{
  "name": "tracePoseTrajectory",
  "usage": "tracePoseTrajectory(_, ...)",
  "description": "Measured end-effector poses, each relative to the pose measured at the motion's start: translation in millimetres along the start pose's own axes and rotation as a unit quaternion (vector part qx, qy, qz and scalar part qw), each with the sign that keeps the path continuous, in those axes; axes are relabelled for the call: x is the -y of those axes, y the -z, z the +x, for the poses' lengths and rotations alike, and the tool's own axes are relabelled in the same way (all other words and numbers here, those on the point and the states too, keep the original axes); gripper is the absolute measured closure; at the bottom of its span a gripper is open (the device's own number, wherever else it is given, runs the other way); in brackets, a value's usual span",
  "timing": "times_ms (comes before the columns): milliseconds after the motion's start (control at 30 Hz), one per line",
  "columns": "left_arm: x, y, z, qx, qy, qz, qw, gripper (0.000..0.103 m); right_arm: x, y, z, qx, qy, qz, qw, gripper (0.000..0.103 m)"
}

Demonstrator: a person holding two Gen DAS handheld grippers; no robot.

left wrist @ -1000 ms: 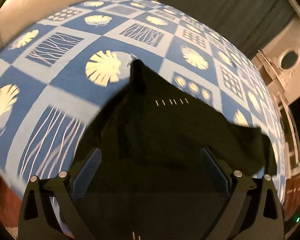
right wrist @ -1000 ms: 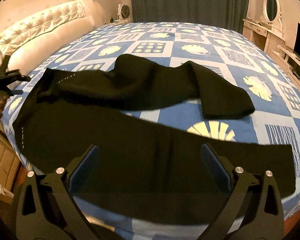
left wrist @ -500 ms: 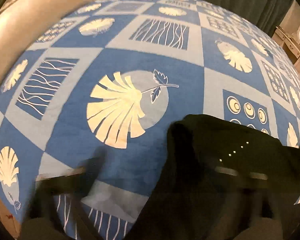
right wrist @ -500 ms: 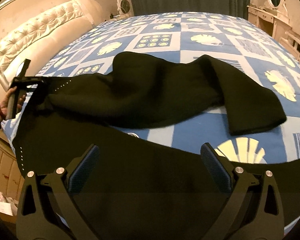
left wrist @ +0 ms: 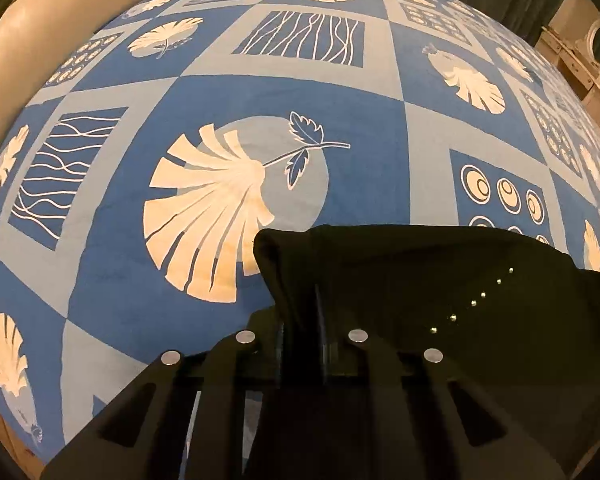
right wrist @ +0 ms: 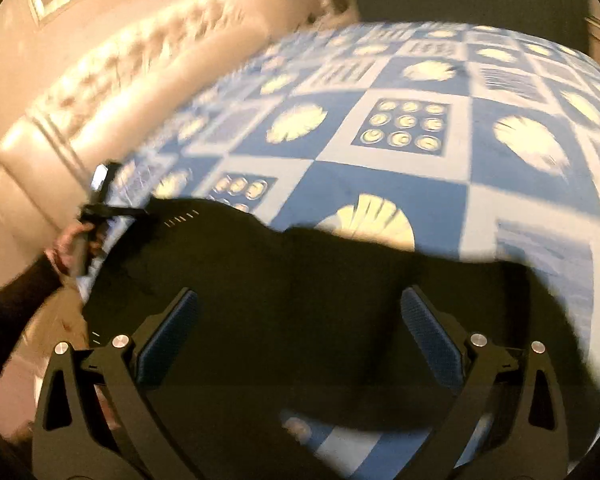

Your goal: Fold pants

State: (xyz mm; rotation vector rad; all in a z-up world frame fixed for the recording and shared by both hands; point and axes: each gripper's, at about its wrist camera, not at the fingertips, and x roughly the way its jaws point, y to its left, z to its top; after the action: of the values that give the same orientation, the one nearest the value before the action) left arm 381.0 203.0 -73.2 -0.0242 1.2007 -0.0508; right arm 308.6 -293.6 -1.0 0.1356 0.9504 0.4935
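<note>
The black pants [right wrist: 284,300] lie spread across the blue patterned bed [left wrist: 340,112], a bunched edge clenched between the closed fingers of the left tool [left wrist: 300,340], while the right tool [right wrist: 300,336] hovers released above the fabric.

Motion-blurred headboard [right wrist: 112,76]; pants [right wrist: 300,300] cropped.

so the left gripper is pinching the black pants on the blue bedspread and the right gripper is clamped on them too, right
Not quite. The left gripper is shut on the black pants over the blue bedspread, but the right gripper is not clamped: the right wrist view shows its jaws wide open above the fabric, gripping nothing.
</note>
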Motion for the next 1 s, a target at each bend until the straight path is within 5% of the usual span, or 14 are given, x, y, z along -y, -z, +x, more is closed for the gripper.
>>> tracePoseTrajectory(133,1.9,0.1,4.2,0.001,-0.001,0.012,0.9999,0.09,6.3,-49.3,64.3,-0.084,0.014,-0.058,0.995,0.002)
tracePoseTrajectory(267,1.0,0.2,6.2,0.002,0.006,0.024,0.9997,0.09,0.1,-53.2,113.7,-0.174,-0.006,-0.106,0.979,0.004)
tracePoseTrajectory(300,1.1,0.1,6.5,0.003,0.007,0.03,0.9995,0.089,-3.7,-50.7,121.1,-0.193,0.0,-0.119,0.974,0.013)
tracePoseTrajectory(333,0.9,0.2,6.7,0.004,0.007,0.034,0.9994,0.089,-5.5,-47.8,126.4,-0.209,0.011,-0.128,0.97,0.062)
tracePoseTrajectory(367,0.9,0.4,6.5,0.005,0.01,0.038,0.9992,0.09,-3.2,-43.7,131.3,-0.228,0.004,-0.117,0.967,0.092)
tracePoseTrajectory(400,0.8,0.6,6.4,0.006,0.013,0.041,0.999,0.09,-3.2,-38.5,130.8,-0.239,-0.014,-0.106,0.965,0.092)
tracePoseTrajectory(500,-0.6,0.1,4.2,0.013,0.023,0.04,0.9989,0.094,-16.1,-27.8,114.3,-0.218,0.008,-0.131,0.967,0.092)
tracePoseTrajectory(633,-7.7,2.6,-15.4,0.049,0.061,0.007,0.9969,0.095,-37.8,-28.1,55.1,-0.109,0.052,-0.137,0.983,0.092)
tracePoseTrajectory(733,-14.8,10.7,-41.6,0.084,0.099,-0.009,0.9916,0.095,-60.0,-14.4,13.5,-0.045,0.071,-0.163,0.983,0.092)
tracePoseTrajectory(833,-21.2,24.6,-70.6,0.117,0.138,-0.014,0.9834,0.095,-90.8,25.7,-31.8,0.01,0.089,-0.192,0.977,0.091)
tracePoseTrajectory(1000,-34.2,80.3,-112.6,0.145,0.182,0.003,0.9724,0.095,-120.1,102.6,-63.6,0.04,0.104,-0.197,0.974,0.089)
